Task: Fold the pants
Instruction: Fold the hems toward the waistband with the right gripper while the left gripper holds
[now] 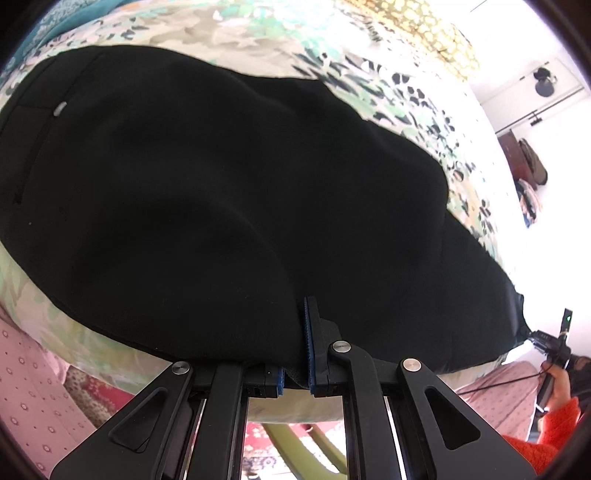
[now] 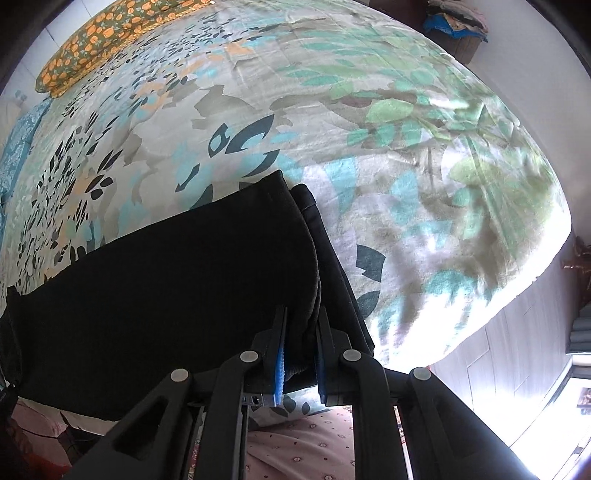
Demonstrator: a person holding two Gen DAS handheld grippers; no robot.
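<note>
Black pants lie spread on a floral bedsheet, waistband with a grey button at the left. My left gripper is shut on the near edge of the pants; its left finger is hidden under the cloth. In the right wrist view the pants end in stacked leg hems near the middle. My right gripper is shut on the hem end of the pants, cloth bunched between the blue pads. The right gripper also shows far right in the left wrist view, at the pants' end.
The floral bedsheet stretches beyond the pants to the bed's far and right edges. An orange-patterned pillow lies at the far left corner. A basket of clothes stands beyond the bed. Pink dotted cloth hangs below the near edge.
</note>
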